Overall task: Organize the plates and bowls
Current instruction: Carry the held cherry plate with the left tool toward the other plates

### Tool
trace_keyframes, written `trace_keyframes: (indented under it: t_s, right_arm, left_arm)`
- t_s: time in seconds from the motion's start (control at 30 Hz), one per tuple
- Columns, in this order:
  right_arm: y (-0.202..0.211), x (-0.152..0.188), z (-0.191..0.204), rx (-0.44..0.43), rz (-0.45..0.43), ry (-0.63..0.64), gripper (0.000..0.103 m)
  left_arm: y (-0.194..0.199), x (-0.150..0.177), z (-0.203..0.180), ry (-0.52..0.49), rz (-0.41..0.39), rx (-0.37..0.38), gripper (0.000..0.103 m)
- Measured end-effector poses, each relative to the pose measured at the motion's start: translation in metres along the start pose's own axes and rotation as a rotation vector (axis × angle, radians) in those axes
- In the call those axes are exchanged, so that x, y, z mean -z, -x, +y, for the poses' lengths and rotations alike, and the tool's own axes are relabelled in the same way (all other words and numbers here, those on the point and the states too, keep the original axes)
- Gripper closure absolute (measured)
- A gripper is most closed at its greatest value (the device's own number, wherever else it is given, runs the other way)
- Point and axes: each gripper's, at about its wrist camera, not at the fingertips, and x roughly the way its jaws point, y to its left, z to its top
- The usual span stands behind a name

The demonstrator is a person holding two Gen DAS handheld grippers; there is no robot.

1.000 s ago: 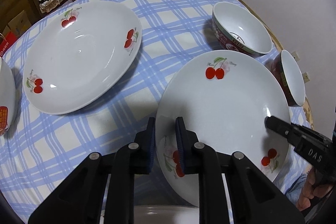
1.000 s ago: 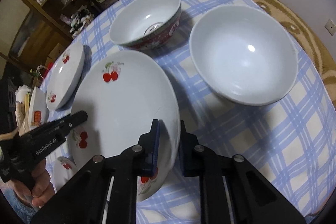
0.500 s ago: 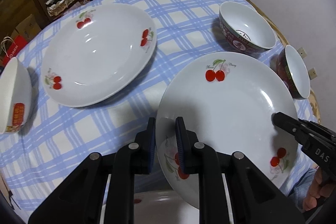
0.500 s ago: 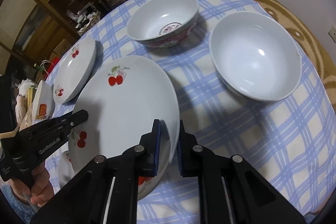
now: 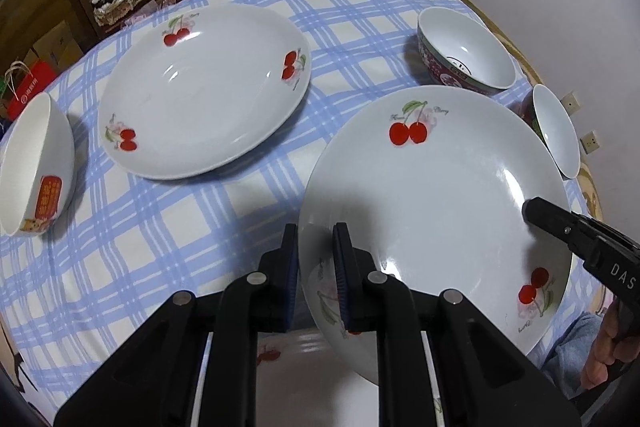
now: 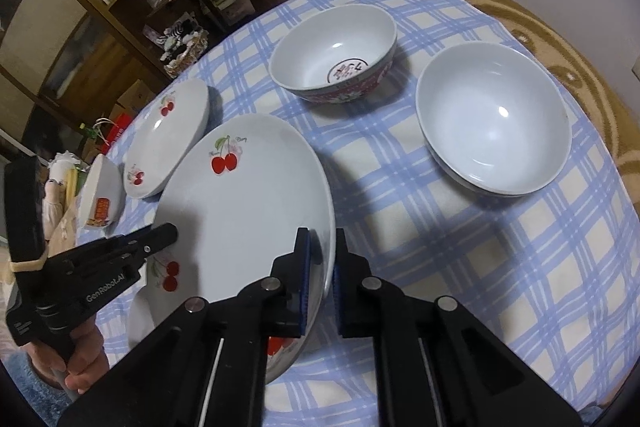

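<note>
A: Status on the dishes?

B: Early. Both my jaws are closed down on one cherry plate, held between them. Left gripper pinches its rim on my near left, one finger under and one on top. Right gripper pinches the opposite rim the same way. The plate looks lifted off the bench and tilted.

A: Anything under it?

B: Directly below my left jaws there's another white plate with a cherry print, only partly visible. Could be the stack base, can't confirm.

A: What's left?

B: Almost everything. Second cherry plate sits alone, ahead and left of my left jaws. White bowl with the red label is far left, apart from the rest. Ahead of my right jaws: red-patterned bowl and plain white bowl, side by side, not nested.

A: So no stacks done?

B: None I can confirm. My read: this plate needs to land on another plate, then the far one, then nest the bowls.
</note>
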Motion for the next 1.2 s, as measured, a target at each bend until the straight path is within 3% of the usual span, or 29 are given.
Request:
trace_keyframes:
  t_s: [0.53,1.2]
  right_arm:
    - [0.008,0.012,0.028,-0.064,-0.011,0.040,0.094]
    - [0.020,0.056,0.075,-0.119,0.003,0.140,0.094]
  left_arm:
    - [0.036,0.023,0.026,0.032,-0.025,-0.028,0.090]
    - [0.075,0.078,0.062,0.080,-0.038,-0.071,0.090]
